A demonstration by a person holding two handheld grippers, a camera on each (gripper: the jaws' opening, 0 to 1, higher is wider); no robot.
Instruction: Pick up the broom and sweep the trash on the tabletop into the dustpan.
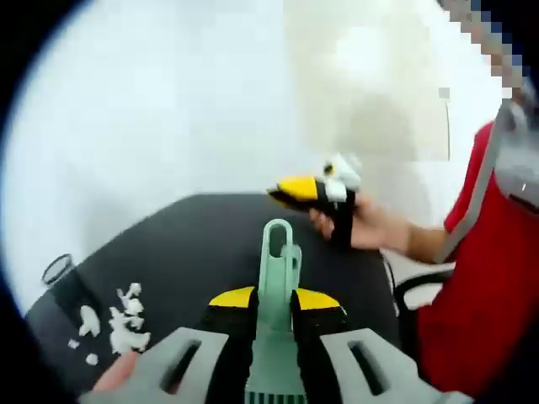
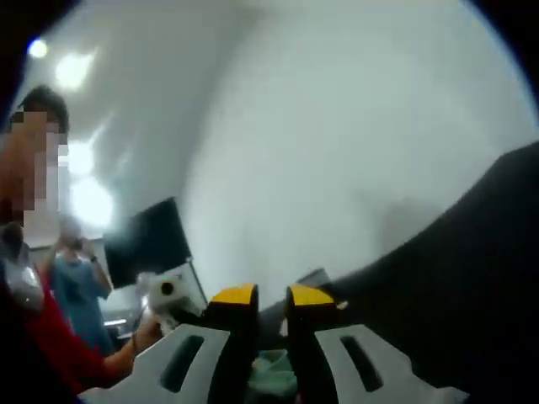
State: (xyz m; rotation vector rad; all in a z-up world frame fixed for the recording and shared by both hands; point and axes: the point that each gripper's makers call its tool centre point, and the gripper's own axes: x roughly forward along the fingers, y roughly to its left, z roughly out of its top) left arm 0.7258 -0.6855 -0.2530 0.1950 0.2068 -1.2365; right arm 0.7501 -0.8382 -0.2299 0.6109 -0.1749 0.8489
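My left gripper [image 1: 274, 298] is shut on a pale green handle [image 1: 278, 252] that ends in a hanging loop. A ridged green part shows low between the jaws, and I cannot tell whether this is the broom or the dustpan. White trash scraps [image 1: 126, 321] lie on the black tabletop [image 1: 185, 244] to the lower left. A hand holds my right gripper [image 1: 290, 192] in the air beyond the loop. In the right gripper view, my right gripper [image 2: 272, 295] has its jaws close together, with a blurred pale green thing [image 2: 274, 369] low between them.
A person in a red top [image 1: 480, 286] stands at the right, next to the table's edge. A small dark ring [image 1: 57, 268] sits at the table's left corner. Another person [image 2: 77, 290] and a dark screen [image 2: 147, 240] stand by the pale wall.
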